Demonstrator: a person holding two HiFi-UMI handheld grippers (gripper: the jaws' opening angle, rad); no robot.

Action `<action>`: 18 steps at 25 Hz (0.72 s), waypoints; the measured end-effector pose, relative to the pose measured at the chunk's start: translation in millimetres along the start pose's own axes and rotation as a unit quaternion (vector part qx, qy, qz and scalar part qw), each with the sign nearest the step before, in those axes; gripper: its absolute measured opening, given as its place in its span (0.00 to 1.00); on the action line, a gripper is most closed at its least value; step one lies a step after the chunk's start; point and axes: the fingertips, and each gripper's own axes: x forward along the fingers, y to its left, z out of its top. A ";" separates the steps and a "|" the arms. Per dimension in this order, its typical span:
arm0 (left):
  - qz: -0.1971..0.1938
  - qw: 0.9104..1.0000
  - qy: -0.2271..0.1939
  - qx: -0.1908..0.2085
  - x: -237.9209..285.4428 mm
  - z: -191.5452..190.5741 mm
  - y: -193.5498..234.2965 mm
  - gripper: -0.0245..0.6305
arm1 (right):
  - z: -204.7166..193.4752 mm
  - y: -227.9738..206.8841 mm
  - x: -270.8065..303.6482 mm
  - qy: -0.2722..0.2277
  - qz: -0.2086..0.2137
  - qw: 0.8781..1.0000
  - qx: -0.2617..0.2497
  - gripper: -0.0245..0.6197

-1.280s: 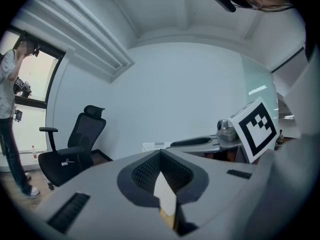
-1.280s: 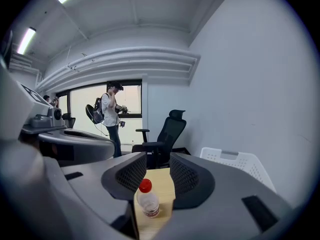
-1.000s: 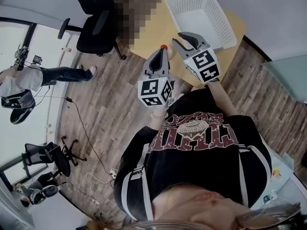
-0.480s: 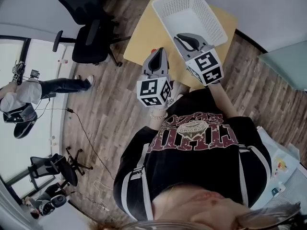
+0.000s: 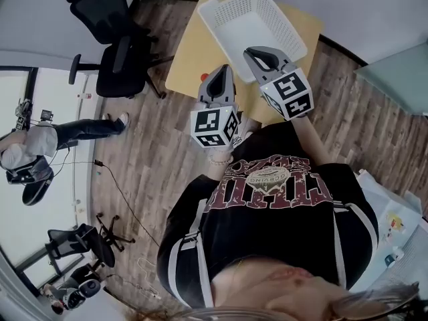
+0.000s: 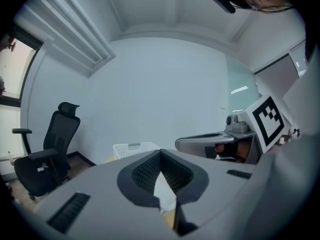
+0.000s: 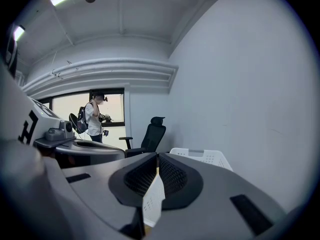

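Note:
My left gripper [image 5: 220, 72] is held over the near edge of a small wooden table [image 5: 187, 59], shut and empty. A red-capped bottle [image 5: 203, 77] stands on the table just left of its tip. My right gripper [image 5: 253, 53] hangs over the near end of a white plastic basket [image 5: 251, 22], shut with nothing held. In the left gripper view the jaws [image 6: 160, 153] meet at the tip, with the basket [image 6: 131, 149] beyond and the right gripper [image 6: 235, 139] beside. In the right gripper view the jaws [image 7: 156, 156] touch, and the basket [image 7: 200, 156] lies ahead.
A black office chair [image 5: 114, 39] stands left of the table on the wood floor, near the grey wall. A person [image 5: 40, 146] with a backpack stands by the window [image 7: 94, 119]. Cables trail on the floor at the left. The table sits in a corner.
The right gripper's jaws have closed from a small gap; the bottle no longer shows between them. Both gripper views have swung toward the basket, and the person by the window has left the left gripper view.

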 end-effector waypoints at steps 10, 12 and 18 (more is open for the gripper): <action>-0.021 1.000 0.003 0.007 14.5 -0.1 -18.5 0.11 | -8.2 -21.1 -16.7 -0.009 -0.025 0.999 0.024 0.07; -0.025 1.000 0.005 0.007 17.5 -1.3 -22.1 0.11 | -11.4 -25.7 -20.5 -0.009 -0.029 0.999 0.032 0.07; -0.038 0.999 0.008 0.010 23.7 -3.2 -34.5 0.11 | -18.4 -31.7 -31.4 -0.009 -0.033 0.998 0.046 0.07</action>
